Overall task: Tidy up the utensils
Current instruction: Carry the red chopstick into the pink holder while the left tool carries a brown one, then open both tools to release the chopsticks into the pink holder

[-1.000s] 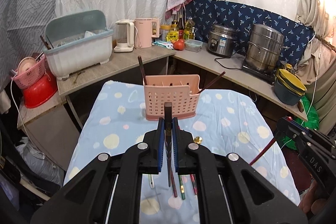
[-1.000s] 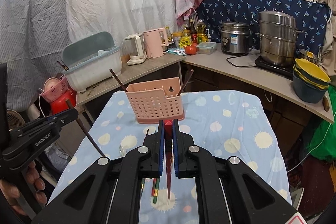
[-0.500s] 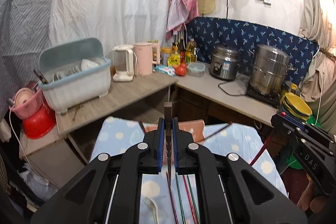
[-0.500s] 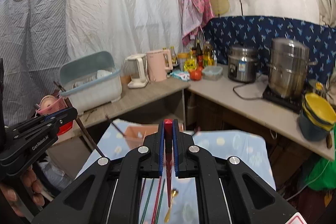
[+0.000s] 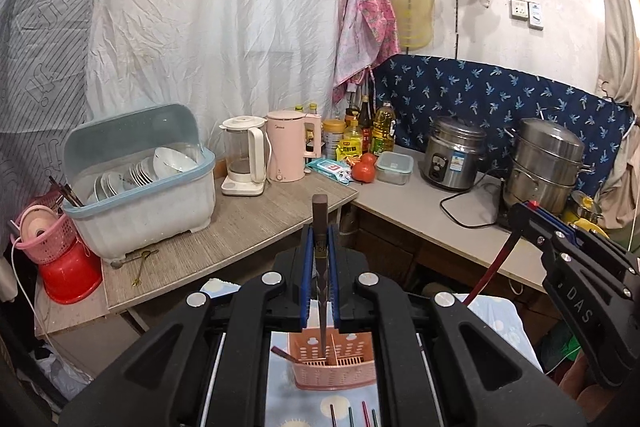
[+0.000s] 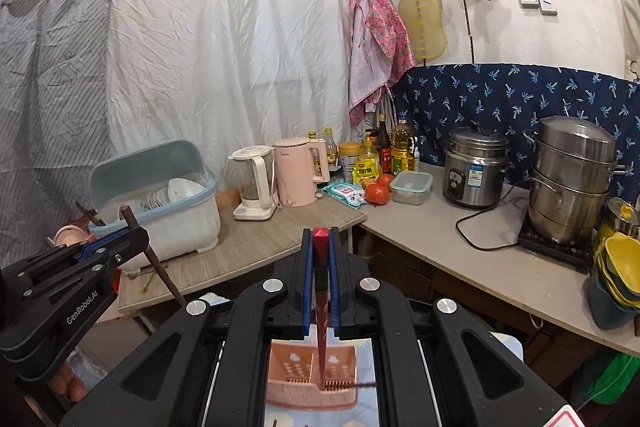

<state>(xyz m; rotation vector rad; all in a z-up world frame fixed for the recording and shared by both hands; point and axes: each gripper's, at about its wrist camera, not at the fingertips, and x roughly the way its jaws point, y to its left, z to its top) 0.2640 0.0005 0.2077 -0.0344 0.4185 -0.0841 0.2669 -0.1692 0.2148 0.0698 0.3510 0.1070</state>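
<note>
Seen from the left wrist, the pink utensil basket [image 5: 334, 361] sits on the dotted blue cloth [image 5: 298, 401], below the left gripper [image 5: 320, 267]. Its left compartment holds one dark stick; the right one's contents are hidden. That gripper pinches a brown chopstick [image 5: 320, 255] whose tip hangs over the basket's divider. More chopsticks [image 5: 352, 415] lie on the cloth in front of the basket. Right of the basket, the right gripper [image 5: 532, 217], marked "DAS", pinches a red chopstick [image 5: 490, 273].

From the right wrist, the right gripper [image 6: 320, 267] is clamped on the red chopstick [image 6: 320, 291], pointing down above the same basket [image 6: 310, 377]. Left of it the left gripper [image 6: 120, 247], lettered "GenRobot.AI", grips the brown chopstick [image 6: 154, 261].
</note>
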